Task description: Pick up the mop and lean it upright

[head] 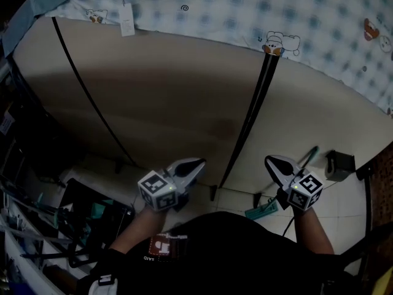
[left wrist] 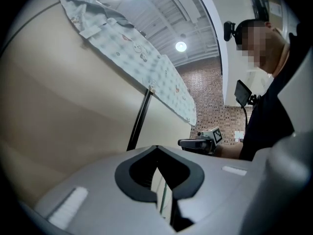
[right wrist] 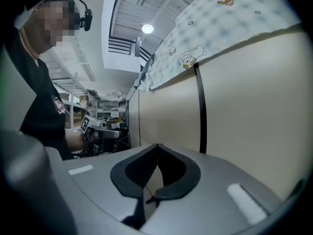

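A teal mop head point(head: 262, 211) lies on the tiled floor just below and left of my right gripper point(head: 268, 160), and a thin green handle point(head: 309, 156) slants up to that gripper's right. Neither gripper touches the mop. The right gripper's jaws are shut with nothing in them point(right wrist: 157, 146). My left gripper point(head: 199, 163) hovers at the same height to the left, its tips together and empty point(left wrist: 156, 148). Both point toward the beige panel ahead. Each gripper shows in the other's view: the right gripper point(left wrist: 181, 142) and the left gripper point(right wrist: 119, 134).
A tall beige panel point(head: 172, 97) with two black strips point(head: 249, 121) stands straight ahead, topped by a blue checked cloth point(head: 245, 11). A small black box point(head: 339, 165) sits on the floor at the right. A black rack with clutter point(head: 92, 220) stands at the left.
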`<move>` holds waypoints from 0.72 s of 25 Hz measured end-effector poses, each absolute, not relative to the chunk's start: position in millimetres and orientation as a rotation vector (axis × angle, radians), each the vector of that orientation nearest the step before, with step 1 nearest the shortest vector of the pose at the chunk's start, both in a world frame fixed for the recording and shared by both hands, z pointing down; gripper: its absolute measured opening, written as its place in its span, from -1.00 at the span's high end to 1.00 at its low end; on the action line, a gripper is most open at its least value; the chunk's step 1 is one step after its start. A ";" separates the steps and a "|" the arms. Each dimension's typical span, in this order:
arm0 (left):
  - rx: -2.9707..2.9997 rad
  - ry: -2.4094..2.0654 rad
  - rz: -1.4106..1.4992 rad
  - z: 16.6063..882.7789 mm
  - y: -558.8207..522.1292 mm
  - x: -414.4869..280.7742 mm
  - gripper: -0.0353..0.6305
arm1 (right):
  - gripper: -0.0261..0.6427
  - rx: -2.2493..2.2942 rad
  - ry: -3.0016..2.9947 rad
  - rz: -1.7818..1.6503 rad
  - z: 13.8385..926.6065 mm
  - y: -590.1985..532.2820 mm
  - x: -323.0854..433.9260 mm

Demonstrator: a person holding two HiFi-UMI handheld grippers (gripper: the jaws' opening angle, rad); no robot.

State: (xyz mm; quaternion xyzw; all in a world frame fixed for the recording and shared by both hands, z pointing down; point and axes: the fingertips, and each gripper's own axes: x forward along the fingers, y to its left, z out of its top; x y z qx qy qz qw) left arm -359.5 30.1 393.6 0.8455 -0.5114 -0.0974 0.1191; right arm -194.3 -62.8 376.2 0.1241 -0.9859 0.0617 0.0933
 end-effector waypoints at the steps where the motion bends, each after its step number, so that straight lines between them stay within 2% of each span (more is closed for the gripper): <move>1: 2.490 -1.504 -0.265 395.4 27.5 -354.1 0.89 | 0.88 0.365 -2.928 0.188 377.3 -66.0 -189.1; 14: 2.614 -1.345 -0.236 397.7 -15.6 -345.0 0.90 | 0.88 0.451 -2.948 0.249 373.7 -74.4 -182.2; 18: 2.612 -1.298 -0.220 388.3 -23.4 -313.0 0.89 | 0.88 0.478 -2.928 0.226 379.9 -81.3 -156.6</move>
